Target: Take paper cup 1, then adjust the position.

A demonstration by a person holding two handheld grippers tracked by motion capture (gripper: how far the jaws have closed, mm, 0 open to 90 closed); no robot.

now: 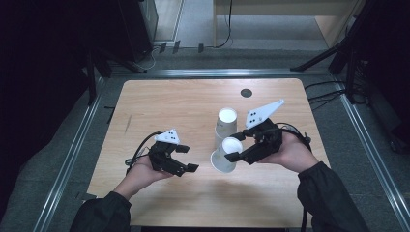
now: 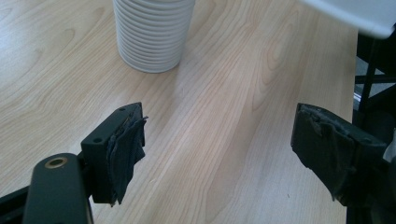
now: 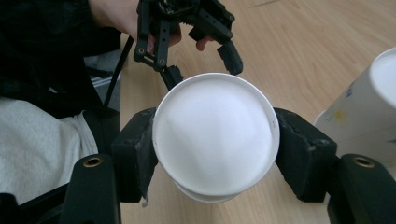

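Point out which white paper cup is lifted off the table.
The white paper cup clamped sideways in the right gripper, mouth toward the person. The other, a ribbed stack of white paper cups, stands upright on the wooden table behind it.

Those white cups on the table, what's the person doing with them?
A person works with a handheld gripper in each hand. The right gripper is clamped on a single paper cup, tilted above the wooden table next to the stack of cups. The left gripper stands open with nothing between its jaws.

White paper cup tilted on its side above the table; beside the upright cup stack.
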